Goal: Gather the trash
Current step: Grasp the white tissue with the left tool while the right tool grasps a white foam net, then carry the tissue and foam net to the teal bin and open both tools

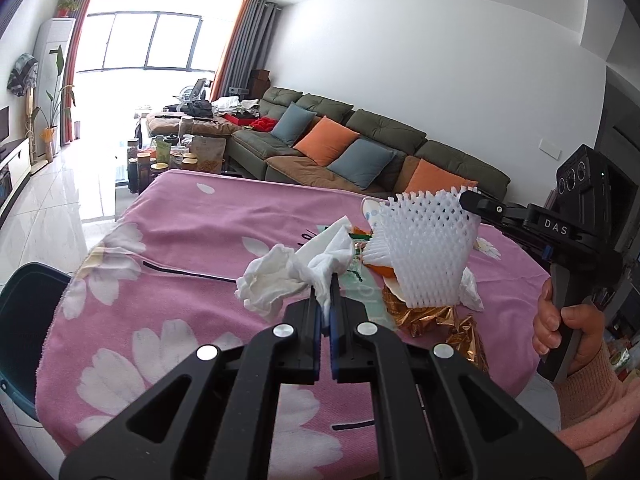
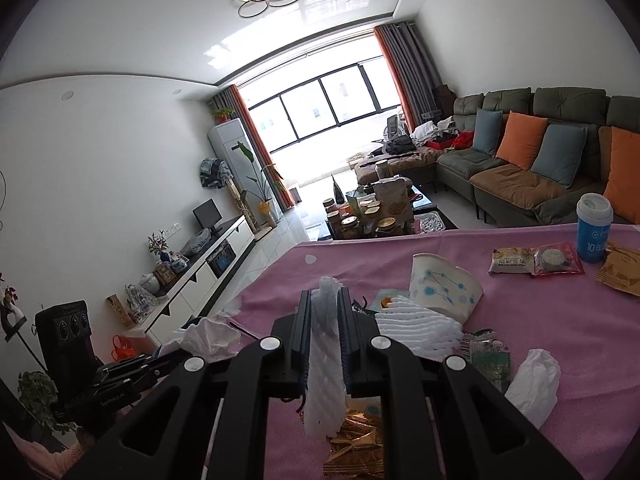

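My left gripper [image 1: 323,298] is shut on a crumpled white tissue [image 1: 280,276] held just above the pink flowered tablecloth [image 1: 180,248]. My right gripper [image 2: 325,300] is shut on a white foam fruit net [image 2: 325,368]; in the left wrist view the net [image 1: 424,248] hangs from the right gripper [image 1: 470,200] above the trash pile. The pile holds gold foil wrappers [image 1: 432,320], a squashed paper cup [image 2: 444,284], a second foam net [image 2: 416,332] and another tissue [image 2: 534,384].
A dark bin [image 1: 28,320] stands at the table's left edge. Snack packets [image 2: 536,260] and a blue cup [image 2: 594,228] sit at the far right of the table. A green sofa [image 1: 360,140] and a cluttered coffee table [image 2: 372,212] lie beyond.
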